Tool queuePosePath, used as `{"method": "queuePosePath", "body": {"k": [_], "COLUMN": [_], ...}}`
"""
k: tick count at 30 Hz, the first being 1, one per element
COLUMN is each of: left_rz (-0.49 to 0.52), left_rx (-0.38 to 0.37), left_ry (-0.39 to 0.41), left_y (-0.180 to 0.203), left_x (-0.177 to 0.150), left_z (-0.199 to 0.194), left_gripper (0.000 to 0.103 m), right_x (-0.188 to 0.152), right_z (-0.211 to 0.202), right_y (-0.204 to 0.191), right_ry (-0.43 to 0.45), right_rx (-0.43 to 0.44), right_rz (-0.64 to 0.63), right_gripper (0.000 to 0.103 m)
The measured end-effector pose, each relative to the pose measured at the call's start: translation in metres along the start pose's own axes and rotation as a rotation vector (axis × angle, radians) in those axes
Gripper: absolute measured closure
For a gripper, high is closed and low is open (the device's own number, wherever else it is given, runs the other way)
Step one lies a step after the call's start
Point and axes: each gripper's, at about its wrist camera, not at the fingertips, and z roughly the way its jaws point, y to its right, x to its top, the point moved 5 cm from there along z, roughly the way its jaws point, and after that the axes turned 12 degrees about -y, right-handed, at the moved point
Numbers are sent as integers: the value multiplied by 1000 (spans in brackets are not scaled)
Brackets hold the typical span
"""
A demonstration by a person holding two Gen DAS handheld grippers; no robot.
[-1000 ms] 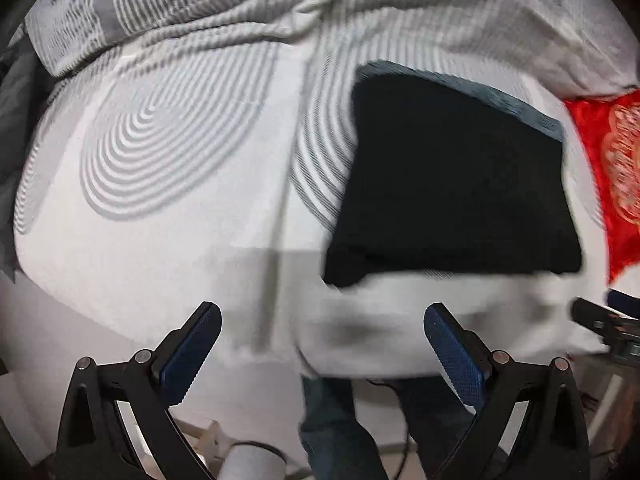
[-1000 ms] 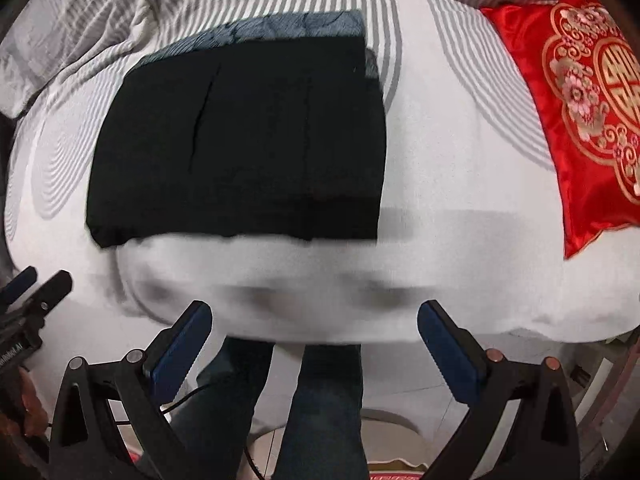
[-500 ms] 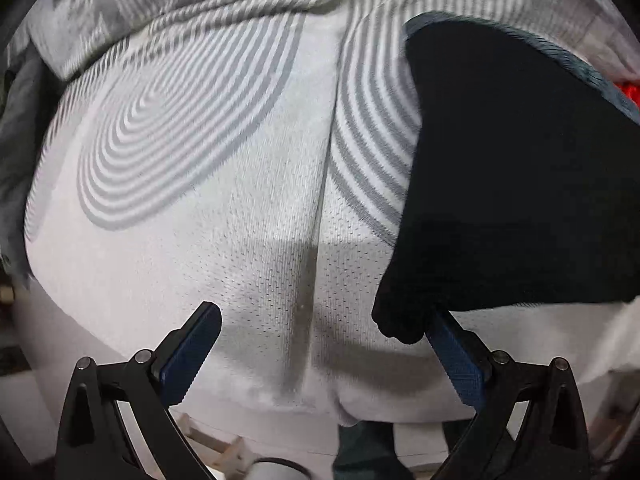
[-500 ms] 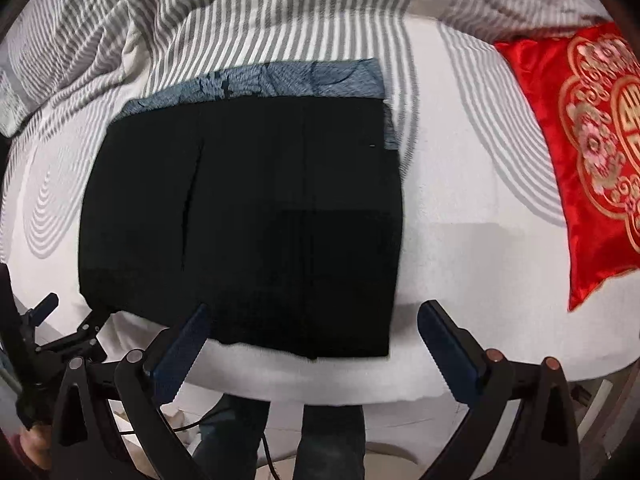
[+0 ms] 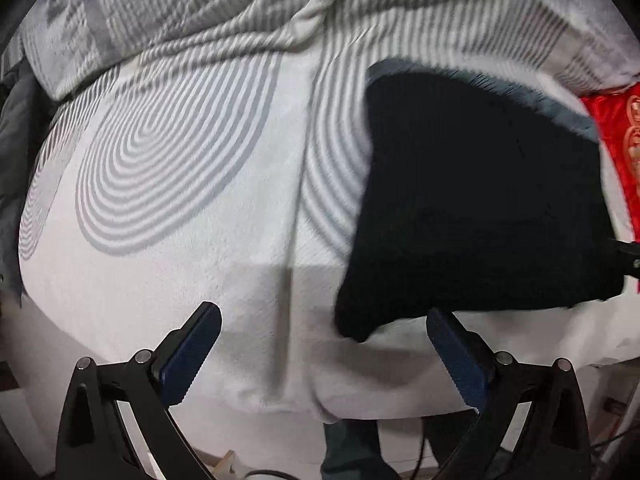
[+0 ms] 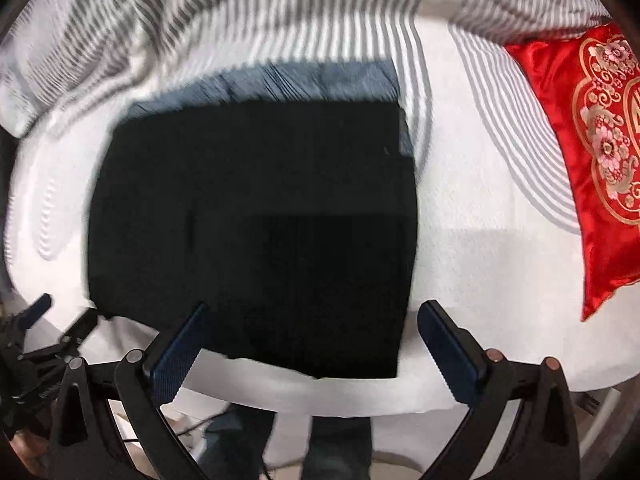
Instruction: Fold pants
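Black pants (image 6: 252, 220), folded into a rectangle, lie on a white bed with grey ring patterns; in the left wrist view they (image 5: 480, 200) fill the right side. A grey-blue folded cloth (image 6: 304, 80) shows behind their far edge. My left gripper (image 5: 320, 352) is open and empty, at the pants' near left corner, its right finger just under that corner. My right gripper (image 6: 312, 344) is open and empty, straddling the pants' near right edge. The left gripper also shows at the lower left of the right wrist view (image 6: 52, 328).
A red embroidered cushion (image 6: 592, 152) lies on the bed to the right of the pants. A grey-striped crumpled blanket (image 5: 224, 12) lies along the far side. The bed's front edge (image 5: 360, 408) is just below both grippers, with the person's legs beneath.
Both grippers moved from off the bed's front edge in over the bed to the pants' near edge. In the last half second the left one drew back slightly. Jaws stayed open.
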Motion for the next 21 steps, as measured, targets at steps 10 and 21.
{"method": "queuePosePath", "body": {"k": [10, 21], "left_rz": [80, 117], "left_rx": [-14, -27], "left_ry": [7, -23], "left_y": [37, 50], "left_x": [12, 4], "left_z": [-25, -33], "left_gripper": [0, 0], "right_x": [-1, -30], "right_z": [-13, -21], "right_y": [8, 20], "right_ry": [-18, -27], "right_rx": [86, 91], "right_rz": [44, 68], "right_gripper": [0, 0]}}
